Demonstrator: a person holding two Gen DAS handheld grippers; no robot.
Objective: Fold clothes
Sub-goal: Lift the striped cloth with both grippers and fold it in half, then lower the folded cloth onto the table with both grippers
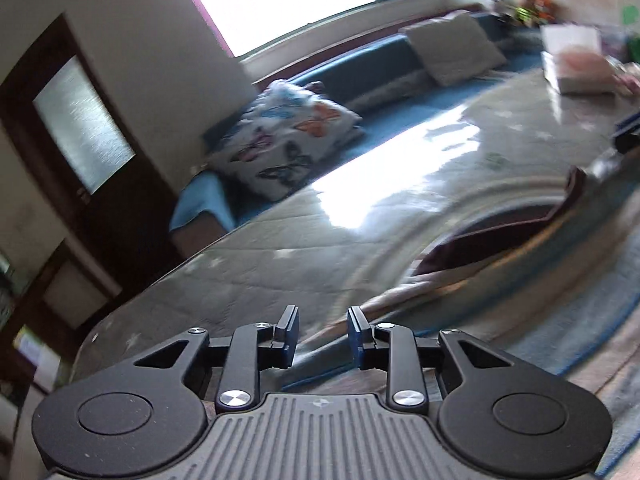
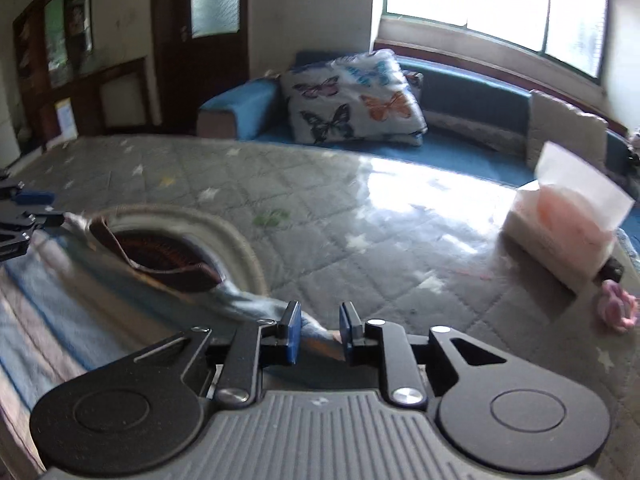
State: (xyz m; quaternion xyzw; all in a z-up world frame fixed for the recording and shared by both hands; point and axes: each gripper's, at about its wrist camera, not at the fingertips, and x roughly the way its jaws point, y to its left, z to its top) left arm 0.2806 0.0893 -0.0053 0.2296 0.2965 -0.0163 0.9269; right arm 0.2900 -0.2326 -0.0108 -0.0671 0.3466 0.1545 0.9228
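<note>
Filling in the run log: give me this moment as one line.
task: fold clothes | left gripper: open, over garment | right gripper: open around garment edge | surface: quilted mat | focus: blurred

Each view looks forward from low over a grey quilted surface, along its own gripper's fingers. The left wrist view is tilted hard; the right wrist view sits nearly level. Both face the blue sofa under the window and share the butterfly pillow, the striped garment's dark collar and the tissue box.
</note>
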